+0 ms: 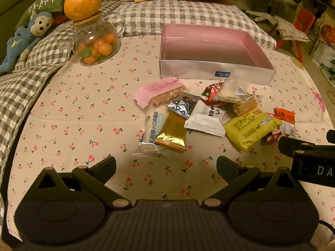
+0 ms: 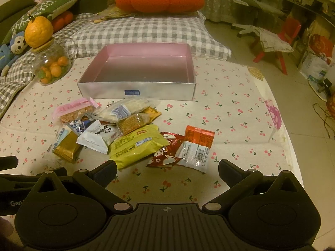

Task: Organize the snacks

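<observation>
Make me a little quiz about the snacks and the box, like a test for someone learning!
1. True or false: the pink-lined silver box already holds snacks.
2. Which lies closest to the right gripper? A) pink-wrapped bar B) clear-and-orange packet C) gold foil packet
3. Fill in: the big orange fruit sits on the round glass jar's ____.

Key: 1 false; 2 B; 3 lid. The jaws of both grippers, left gripper included, stand open and empty.
</observation>
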The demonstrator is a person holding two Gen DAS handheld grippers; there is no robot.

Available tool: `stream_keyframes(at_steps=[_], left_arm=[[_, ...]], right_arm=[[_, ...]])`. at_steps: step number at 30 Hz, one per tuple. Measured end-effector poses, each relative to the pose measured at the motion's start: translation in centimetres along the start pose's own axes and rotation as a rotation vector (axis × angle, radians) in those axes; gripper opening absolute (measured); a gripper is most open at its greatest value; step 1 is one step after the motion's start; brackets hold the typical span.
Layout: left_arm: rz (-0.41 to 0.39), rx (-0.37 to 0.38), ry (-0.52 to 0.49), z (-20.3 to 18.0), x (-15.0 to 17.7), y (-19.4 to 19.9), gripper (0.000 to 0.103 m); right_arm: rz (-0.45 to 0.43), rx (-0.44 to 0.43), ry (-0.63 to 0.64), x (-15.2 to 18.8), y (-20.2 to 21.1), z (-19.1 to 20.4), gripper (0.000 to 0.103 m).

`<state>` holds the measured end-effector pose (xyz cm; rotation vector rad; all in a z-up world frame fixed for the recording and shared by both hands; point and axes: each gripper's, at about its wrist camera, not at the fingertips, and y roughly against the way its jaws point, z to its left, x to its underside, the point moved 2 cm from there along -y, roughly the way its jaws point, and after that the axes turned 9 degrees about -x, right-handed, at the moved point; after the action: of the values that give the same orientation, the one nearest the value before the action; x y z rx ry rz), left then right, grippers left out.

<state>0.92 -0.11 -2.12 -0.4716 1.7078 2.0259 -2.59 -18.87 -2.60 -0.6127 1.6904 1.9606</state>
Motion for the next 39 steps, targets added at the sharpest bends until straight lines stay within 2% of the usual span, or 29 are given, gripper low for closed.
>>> stream_keyframes(at_steps=[39], left_arm=[[-0.004,-0.003,0.002,0.22,-0.06,0.04,0.102]], right_arm=[[-0.001,0.000,0.003,0.02,0.04,0.12,0.103]])
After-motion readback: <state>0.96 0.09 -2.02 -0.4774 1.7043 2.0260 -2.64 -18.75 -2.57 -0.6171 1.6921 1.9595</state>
